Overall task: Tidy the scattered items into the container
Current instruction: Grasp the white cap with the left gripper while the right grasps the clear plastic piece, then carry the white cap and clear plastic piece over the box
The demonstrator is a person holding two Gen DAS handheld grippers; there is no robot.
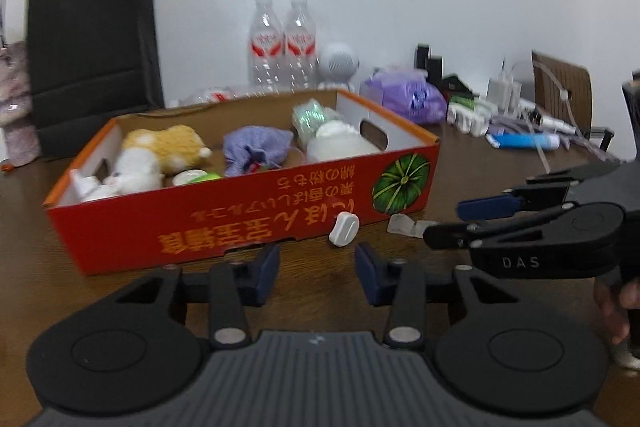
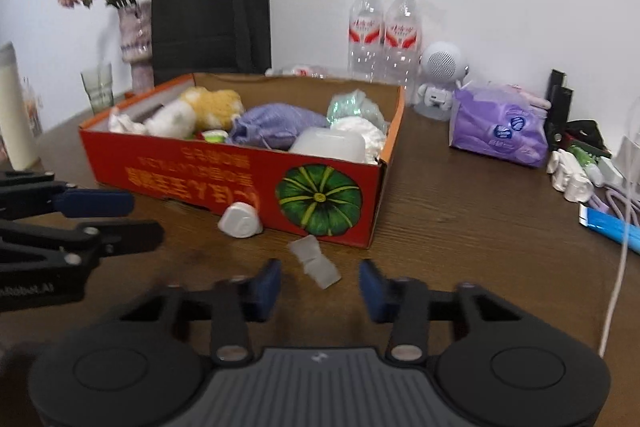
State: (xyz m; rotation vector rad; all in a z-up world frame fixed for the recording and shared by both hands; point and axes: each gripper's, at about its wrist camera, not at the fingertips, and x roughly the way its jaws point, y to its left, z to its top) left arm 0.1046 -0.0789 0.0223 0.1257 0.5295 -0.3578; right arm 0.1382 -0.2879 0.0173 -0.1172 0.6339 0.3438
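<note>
A red cardboard box with a pumpkin picture stands on the brown table and holds plush toys, a purple pouch and white items. Two loose items lie in front of it: a small white plug-like piece and a translucent plastic piece. My left gripper is open and empty, just short of the white piece. My right gripper is open and empty, with the translucent piece just ahead between its fingers. Each gripper shows from the side in the other's view.
Behind the box stand a black paper bag, two water bottles, a white robot-shaped speaker and a vase of flowers. A purple tissue pack, chargers, cables and a blue tube lie at the right.
</note>
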